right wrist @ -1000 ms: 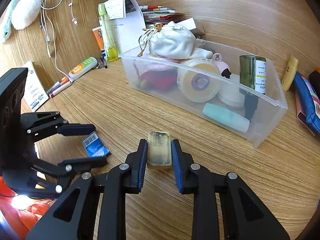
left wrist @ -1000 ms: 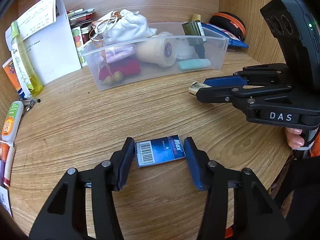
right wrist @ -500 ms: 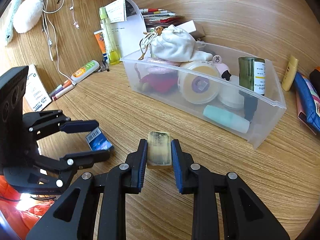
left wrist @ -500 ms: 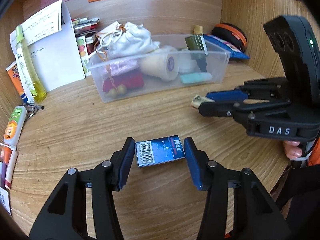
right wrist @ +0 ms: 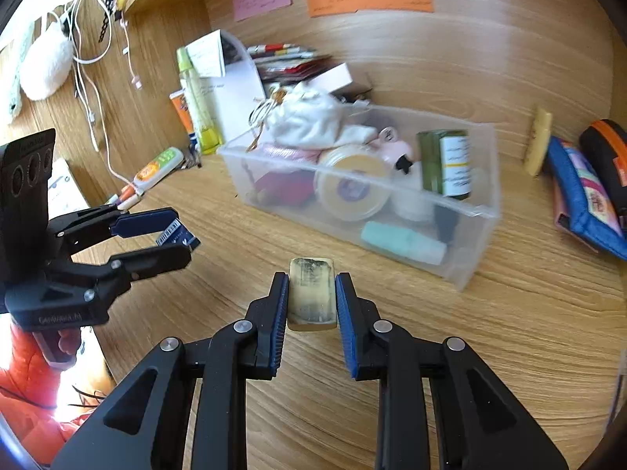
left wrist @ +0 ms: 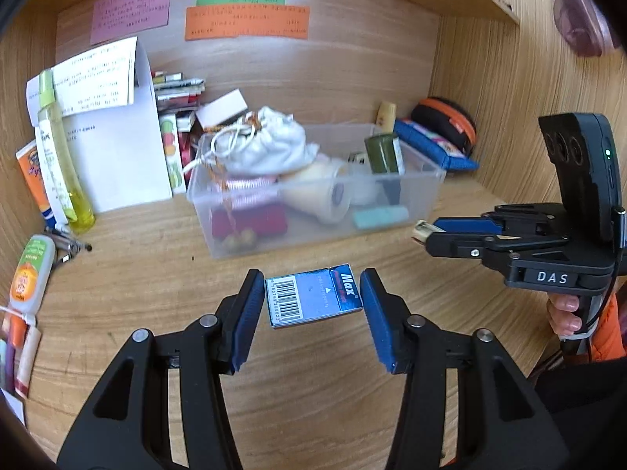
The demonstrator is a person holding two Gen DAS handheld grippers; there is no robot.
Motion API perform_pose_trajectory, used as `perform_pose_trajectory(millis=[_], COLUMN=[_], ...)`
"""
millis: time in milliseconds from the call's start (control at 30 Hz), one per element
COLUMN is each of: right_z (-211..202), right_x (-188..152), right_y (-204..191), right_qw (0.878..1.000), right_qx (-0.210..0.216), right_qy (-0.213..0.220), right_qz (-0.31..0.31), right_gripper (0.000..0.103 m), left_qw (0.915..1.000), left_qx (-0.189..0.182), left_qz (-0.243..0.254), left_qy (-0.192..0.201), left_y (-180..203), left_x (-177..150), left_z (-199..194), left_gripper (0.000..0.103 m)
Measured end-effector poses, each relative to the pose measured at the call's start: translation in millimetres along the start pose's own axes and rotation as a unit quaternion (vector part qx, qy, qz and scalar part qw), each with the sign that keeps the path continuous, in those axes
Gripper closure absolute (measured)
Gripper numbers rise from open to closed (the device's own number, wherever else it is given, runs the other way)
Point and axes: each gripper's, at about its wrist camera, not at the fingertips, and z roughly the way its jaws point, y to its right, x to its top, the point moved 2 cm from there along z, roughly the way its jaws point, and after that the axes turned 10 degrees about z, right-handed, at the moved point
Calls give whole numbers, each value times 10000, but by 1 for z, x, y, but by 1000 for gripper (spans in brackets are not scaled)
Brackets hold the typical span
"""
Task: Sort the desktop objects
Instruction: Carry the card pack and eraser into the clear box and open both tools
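1. Left gripper (left wrist: 311, 307) raised off the bench (left wrist: 156, 274), level, pointing toward the clear bin (left wrist: 313, 231); closed on a blue staple box (left wrist: 313, 299), barcode end at its left finger, "Max" end at its right.
2. Seen from the right wrist view: same left gripper (right wrist: 172, 241) at far left, held aloft by a hand (right wrist: 64, 346) low on its handle, orange sleeve below.
3. Staple box (right wrist: 176, 235) clear of the bench, flat between the pads, slightly tilted.
4. Clear bin mid-bench beyond both grippers, holding a white drawstring pouch (left wrist: 270, 143), a round cream tub (right wrist: 352, 188), a dark green bottle (right wrist: 444, 164) and a mint tube (right wrist: 403, 243).
5. Right gripper (right wrist: 311, 301) also lifted, aimed at the bin's near wall; pinched tight on a yellowish translucent block (right wrist: 312, 293), which stands on edge and pokes out past the fingertips.
6. From the left wrist view: right gripper (left wrist: 425, 235) at right, roughly level, block tip (left wrist: 422, 230) showing at its front, fingers of the holding hand (left wrist: 564, 311) wrapped round the grip below.
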Motion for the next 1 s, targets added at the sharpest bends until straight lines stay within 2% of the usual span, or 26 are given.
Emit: perform_pose_trajectory(millis=[367, 633, 800, 1000], right_z=[-22, -21, 4, 35], right_x=[31, 67, 79, 84], right_y=[9, 6, 5, 18], right_qw=[9991, 9976, 9976, 9997], right_qx=[-127, -195, -287, -152], right_qy=[413, 611, 485, 162], right_qz=[14, -262, -392, -76], right_gripper=[81, 81, 81, 81], left_qw=[9991, 9990, 9992, 9994], left_qx=[-152, 2, -58, -149], left_qz=[43, 284, 302, 306], left_qy=[397, 342, 264, 95], left_y=[-13, -21, -25, -26], left_x=[36, 62, 74, 74], left_z=[3, 28, 49, 69], left_gripper=[53, 53, 53, 53])
